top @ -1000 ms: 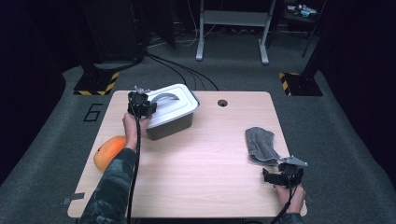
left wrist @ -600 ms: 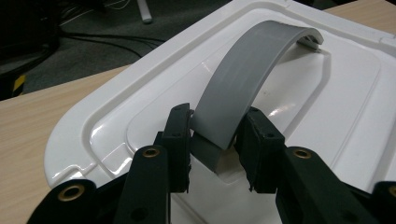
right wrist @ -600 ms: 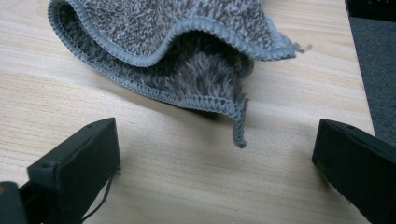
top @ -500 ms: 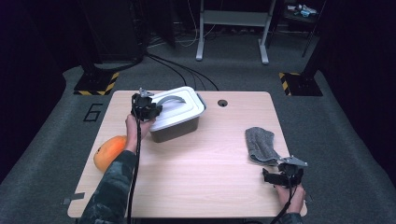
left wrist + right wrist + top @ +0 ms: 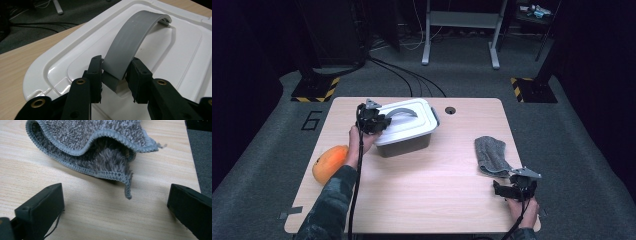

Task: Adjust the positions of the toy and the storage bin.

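A dark box [image 5: 404,145] with a white lid [image 5: 409,122] stands at the table's far left-centre. My left gripper [image 5: 379,122] is shut on the lid's grey arched handle [image 5: 135,37]; in the left gripper view its jaws [image 5: 116,67] clamp the handle's near end, over the white lid [image 5: 175,62]. A folded grey cloth [image 5: 489,155] lies at the right. My right gripper [image 5: 513,182] rests just in front of the cloth, near the table's front edge. In the right gripper view it stands open [image 5: 117,195], the cloth's [image 5: 100,135] frayed corner hanging between the jaws, untouched.
An orange fruit [image 5: 329,162] lies at the table's left edge beside the person's left forearm. A round cable hole [image 5: 450,110] sits at the back of the wooden table [image 5: 437,200]. Bare wood spans the middle. Cables and a metal stand are on the floor beyond.
The box and lid have shifted a little to the right and nearer with the left gripper on the handle. The right gripper has not moved.
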